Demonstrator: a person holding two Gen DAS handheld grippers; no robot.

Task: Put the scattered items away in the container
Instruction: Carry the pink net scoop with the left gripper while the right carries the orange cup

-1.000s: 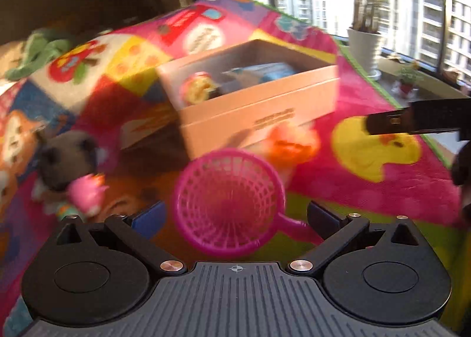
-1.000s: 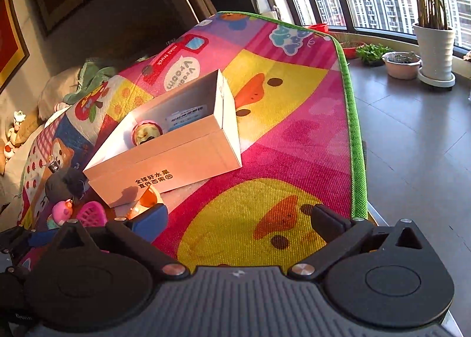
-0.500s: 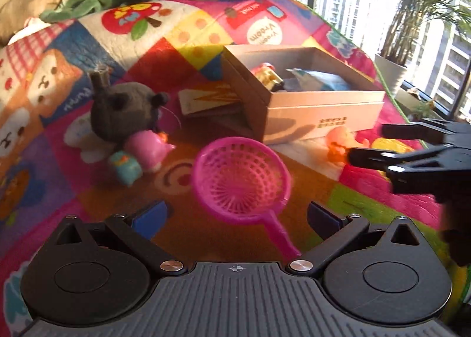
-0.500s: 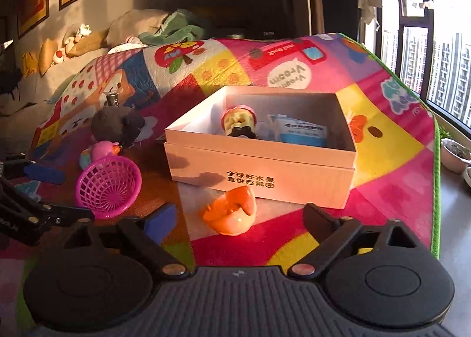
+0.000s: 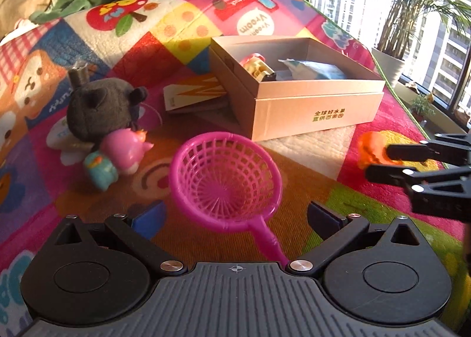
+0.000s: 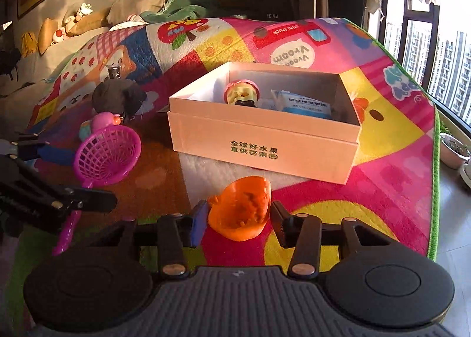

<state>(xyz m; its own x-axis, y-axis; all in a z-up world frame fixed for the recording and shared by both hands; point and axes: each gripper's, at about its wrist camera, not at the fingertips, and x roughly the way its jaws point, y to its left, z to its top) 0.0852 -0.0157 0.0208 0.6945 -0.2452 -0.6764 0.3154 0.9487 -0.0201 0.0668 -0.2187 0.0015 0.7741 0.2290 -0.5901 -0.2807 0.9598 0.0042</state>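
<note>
Two grippers are working in front of the box (image 6: 265, 143), which I am using as my landmark. I am angling the right gripper (image 6: 239, 216) downward, just before the box's near wall, and its jaws have just been closing around the orange toy (image 6: 240, 210); the left pad looks to be touching the toy, the right pad sits just beside it, so I cannot tell whether the grip is firm. I am tilting the left gripper (image 5: 235, 216) down too, left of the box, with its jaws standing wide apart and the pink sieve (image 5: 225, 187) lying between them, handle toward the camera, pads clear of it. Left of the box, a grey plush (image 5: 100, 107), a pink figure (image 5: 123, 151) and a teal figure (image 5: 98, 168) are lying together. Everything is resting on a bright play mat (image 6: 382, 195). Right of the box, windows (image 6: 426, 28) are letting in sun; behind it, pillows (image 6: 88, 22) are sitting by a wall.
</note>
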